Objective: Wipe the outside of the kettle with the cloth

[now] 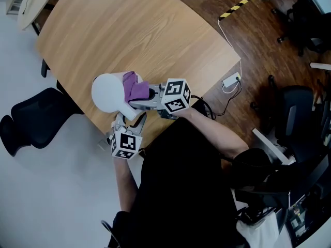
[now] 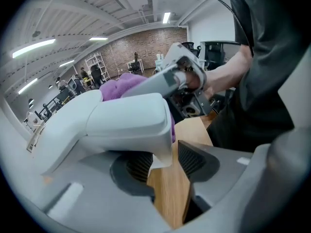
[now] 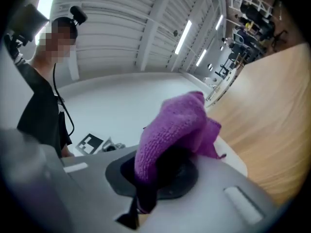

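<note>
Table (image 1: 155, 30), near edge: kettle (image 1: 107, 92). Left gripper (image 2: 167, 168) fingers half apart astride handle (image 2: 121, 123), one pad touching, gap at other; steadying, likely. Right gripper (image 3: 146, 193) fingers pinched on cloth (image 3: 177, 125), laid against kettle for wiping.

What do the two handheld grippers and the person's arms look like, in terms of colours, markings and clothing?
The left gripper and the right gripper are both pale grey moulded plastic, with dark ribbed inner faces on the fingers. Each carries a white cube printed with black square markers. The person wears a black top whose sleeves leave the forearms bare.
</note>
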{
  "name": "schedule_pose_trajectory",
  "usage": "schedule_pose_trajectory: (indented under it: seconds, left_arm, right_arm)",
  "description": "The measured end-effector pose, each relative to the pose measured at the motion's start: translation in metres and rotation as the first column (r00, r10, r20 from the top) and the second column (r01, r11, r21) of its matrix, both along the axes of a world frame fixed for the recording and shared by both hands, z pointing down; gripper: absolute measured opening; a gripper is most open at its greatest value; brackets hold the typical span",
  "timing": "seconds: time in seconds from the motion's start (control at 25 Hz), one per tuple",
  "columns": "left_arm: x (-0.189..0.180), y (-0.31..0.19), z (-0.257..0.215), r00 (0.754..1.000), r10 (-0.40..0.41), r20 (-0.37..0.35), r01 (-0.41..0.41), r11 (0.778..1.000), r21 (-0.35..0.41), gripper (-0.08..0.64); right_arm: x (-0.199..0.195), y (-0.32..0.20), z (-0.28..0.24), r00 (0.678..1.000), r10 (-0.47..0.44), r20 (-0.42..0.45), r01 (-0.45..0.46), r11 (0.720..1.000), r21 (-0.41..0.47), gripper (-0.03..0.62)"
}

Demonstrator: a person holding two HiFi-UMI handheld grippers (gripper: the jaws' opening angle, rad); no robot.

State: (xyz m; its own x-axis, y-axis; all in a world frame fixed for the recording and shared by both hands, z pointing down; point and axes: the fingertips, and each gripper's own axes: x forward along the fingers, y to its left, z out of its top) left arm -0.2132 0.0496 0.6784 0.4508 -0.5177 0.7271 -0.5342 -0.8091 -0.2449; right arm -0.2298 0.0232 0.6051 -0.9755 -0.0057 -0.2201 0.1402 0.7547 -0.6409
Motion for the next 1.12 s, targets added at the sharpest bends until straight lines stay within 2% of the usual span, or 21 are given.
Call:
schedule_pose_trajectory:
  seconds: [0.12,0.2,0.36,0.44,0.56,0.64,0.72,0.8,0.88,0.92,0.96,1.0,1.04,1.08,1.12]
  left_arm:
    - [-0.002,0.002,0.002,1.0,-0.001,0.005,0.001,1.0,0.004,0.275]
    - [0.001,0.0,-0.001,1.0,-0.003,0.01,0.003,1.0,0.007,0.275]
    - [0.003,0.002,-0.005,1.0,0.001,0.016,-0.001,1.0,0.009,0.275]
    - [0.001,0.002,-0.004,1.0,0.002,0.012,-0.002,1.0,0.009,0.275]
    - [-0.002,0.0,0.001,1.0,0.005,0.004,-0.005,1.0,0.003,0.275]
    - [-0.001,0.001,0.003,1.0,0.008,-0.005,-0.008,1.0,-0.002,0.275]
    - [0.002,0.004,0.003,1.0,0.003,-0.026,-0.003,1.0,0.003,0.287]
    - [0.001,0.008,0.003,0.999,-0.02,-0.051,0.02,1.0,0.012,0.315]
    - [-0.01,0.021,0.002,0.993,-0.07,-0.094,0.068,0.997,-0.02,0.353]
    - [-0.019,0.032,-0.004,0.983,-0.12,-0.141,0.112,0.992,-0.063,0.358]
    - [-0.031,0.043,-0.019,0.958,-0.186,-0.219,0.167,0.98,-0.105,0.36]
    - [-0.049,0.047,-0.045,0.911,-0.25,-0.328,0.226,0.968,-0.112,0.354]
    - [-0.072,0.042,-0.081,0.844,-0.294,-0.449,0.291,0.954,-0.077,0.33]
    - [-0.098,0.026,-0.123,0.771,-0.307,-0.558,0.362,0.932,-0.013,0.298]
    - [-0.12,0.002,-0.164,0.715,-0.281,-0.64,0.418,0.906,0.069,0.272]
  right_arm:
    - [-0.008,0.002,0.056,0.994,-0.022,-0.107,0.016,0.999,-0.052,0.023]
    - [-0.008,0.0,0.095,0.982,-0.035,-0.184,0.013,0.993,-0.12,0.023]
    - [-0.005,-0.006,0.157,0.951,-0.064,-0.302,-0.038,0.947,-0.32,0.023]
    - [-0.006,-0.011,0.174,0.921,-0.082,-0.38,-0.077,0.92,-0.385,0.023]
    - [-0.006,-0.025,0.196,0.834,-0.125,-0.537,-0.156,0.881,-0.446,0.023]
    - [-0.005,-0.029,0.203,0.778,-0.16,-0.607,-0.172,0.876,-0.451,0.023]
    - [-0.007,-0.032,0.202,0.738,-0.162,-0.655,-0.172,0.893,-0.416,0.023]
    - [-0.005,-0.04,0.196,0.715,-0.124,-0.688,-0.19,0.913,-0.361,0.023]
    - [0.002,-0.047,0.181,0.72,-0.076,-0.689,-0.202,0.928,-0.314,0.023]
    - [0.006,-0.046,0.169,0.739,-0.062,-0.671,-0.197,0.932,-0.303,0.023]
    - [0.012,-0.041,0.155,0.768,-0.058,-0.638,-0.183,0.934,-0.306,0.023]
    - [0.017,-0.033,0.14,0.806,-0.064,-0.589,-0.165,0.931,-0.326,0.023]
    - [0.021,-0.023,0.126,0.849,-0.079,-0.523,-0.141,0.919,-0.368,0.023]
    - [0.024,-0.012,0.113,0.888,-0.101,-0.448,-0.113,0.898,-0.426,0.023]
    - [0.025,-0.003,0.104,0.915,-0.123,-0.384,-0.086,0.871,-0.484,0.023]
